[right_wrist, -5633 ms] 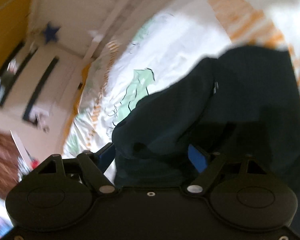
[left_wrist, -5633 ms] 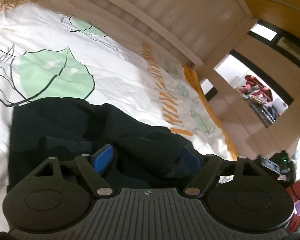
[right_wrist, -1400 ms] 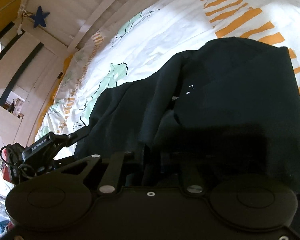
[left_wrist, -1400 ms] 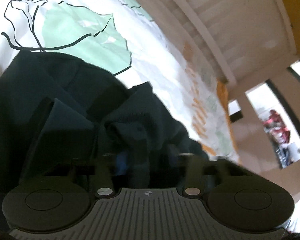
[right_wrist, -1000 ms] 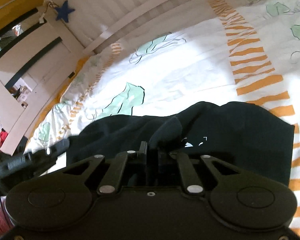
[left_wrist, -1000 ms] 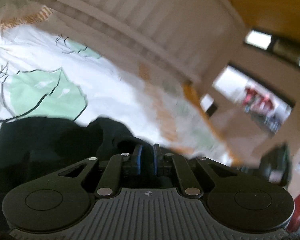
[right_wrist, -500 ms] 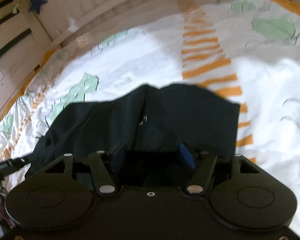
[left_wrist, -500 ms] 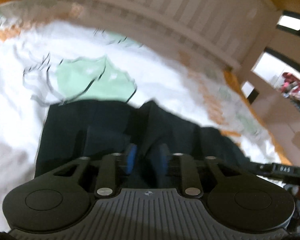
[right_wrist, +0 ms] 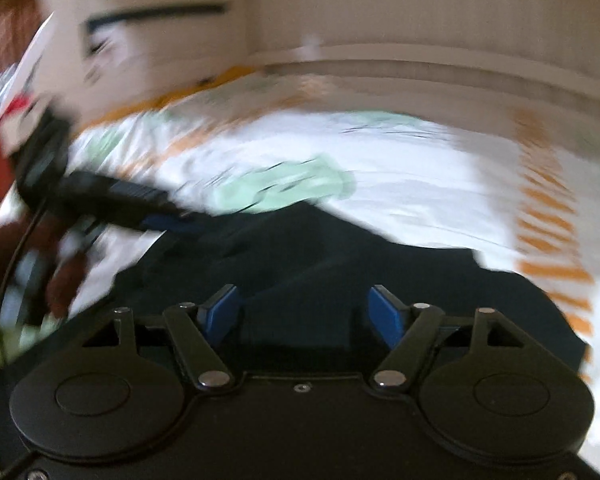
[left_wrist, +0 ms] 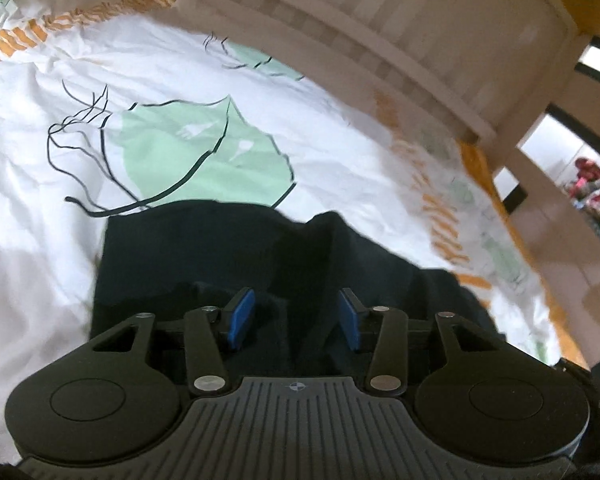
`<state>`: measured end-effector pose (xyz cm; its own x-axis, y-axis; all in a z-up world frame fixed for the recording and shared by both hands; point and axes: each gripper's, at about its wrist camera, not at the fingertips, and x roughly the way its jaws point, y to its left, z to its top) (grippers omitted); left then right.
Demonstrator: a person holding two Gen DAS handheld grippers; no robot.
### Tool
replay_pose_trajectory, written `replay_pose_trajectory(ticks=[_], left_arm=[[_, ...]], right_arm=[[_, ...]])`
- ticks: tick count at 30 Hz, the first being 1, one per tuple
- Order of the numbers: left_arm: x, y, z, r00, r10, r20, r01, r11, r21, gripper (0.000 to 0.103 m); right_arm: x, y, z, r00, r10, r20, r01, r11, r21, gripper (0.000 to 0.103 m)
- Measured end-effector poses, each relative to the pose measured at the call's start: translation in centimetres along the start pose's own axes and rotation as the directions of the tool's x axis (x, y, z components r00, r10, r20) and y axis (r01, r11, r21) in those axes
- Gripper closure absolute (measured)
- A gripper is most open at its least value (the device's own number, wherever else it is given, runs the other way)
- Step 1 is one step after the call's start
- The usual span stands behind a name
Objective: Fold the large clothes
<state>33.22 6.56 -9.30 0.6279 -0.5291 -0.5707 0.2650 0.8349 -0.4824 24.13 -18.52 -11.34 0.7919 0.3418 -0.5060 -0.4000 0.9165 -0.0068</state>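
1. The dark garment (left_wrist: 228,256) is seen spread on the bedcover (left_wrist: 60,184), which is white and printed with green leaves and orange stripes; a raised fold runs up its middle.
2. The far edge of the garment is laid across the lower tip of a large green leaf (left_wrist: 196,160) on the bedcover.
3. The left gripper (left_wrist: 296,318) is held low over the near part of the garment; its blue pads (left_wrist: 240,316) are parted and are being spread wider, with cloth seen in the gap but not pressed by them.
4. The right gripper (right_wrist: 306,314) is likewise held over the garment (right_wrist: 340,256), its jaws apart and widening, with nothing clamped.
5. The right wrist view is blurred; the other gripper (right_wrist: 112,196) is seen at the garment's left edge.
6. A slatted white bed frame (left_wrist: 400,20) is seen beyond the bedcover.
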Motion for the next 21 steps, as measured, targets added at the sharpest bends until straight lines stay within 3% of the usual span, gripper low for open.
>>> replay_pose_trajectory(ticks=[3,7,9,10,12,14,21], left_arm=[[-0.3,0.0,-0.1,1.0,0.01,-0.012,-0.009,1.0,0.026,0.057],[-0.7,-1.0,-0.4,0.999,0.031,-0.019,-0.028,0.99,0.141,0.052],[-0.7,-1.6,-0.6,0.999,0.041,-0.025,-0.036,0.979,0.202,0.052],[-0.6,-1.9,-0.7,0.999,0.045,-0.029,-0.037,0.972,0.233,0.052],[-0.5,-2.5,-0.9,0.998,0.051,-0.037,-0.038,0.955,0.295,0.052],[-0.3,-3.2,-1.1,0.997,0.052,-0.05,-0.031,0.936,0.352,0.052],[0.7,-4.8,-2.2,0.992,0.019,-0.121,0.041,0.877,0.479,0.052]], right_arm=[[1.7,3.3,-0.9,0.998,-0.002,-0.06,-0.006,0.992,-0.127,0.029],[3.6,4.5,-2.6,0.989,-0.059,-0.139,0.034,0.983,-0.179,0.032],[4.0,4.4,-3.1,0.985,-0.106,-0.139,0.072,0.97,-0.231,0.063],[3.9,4.0,-2.9,0.985,-0.111,-0.132,0.08,0.973,-0.219,0.068],[3.1,1.7,-2.2,0.992,-0.051,-0.117,0.041,0.995,-0.086,0.078],[2.3,-0.4,-1.6,0.996,-0.022,-0.09,0.025,0.999,0.03,0.079],[1.0,-3.7,-0.9,0.999,0.018,-0.048,-0.008,0.979,0.205,0.079]])
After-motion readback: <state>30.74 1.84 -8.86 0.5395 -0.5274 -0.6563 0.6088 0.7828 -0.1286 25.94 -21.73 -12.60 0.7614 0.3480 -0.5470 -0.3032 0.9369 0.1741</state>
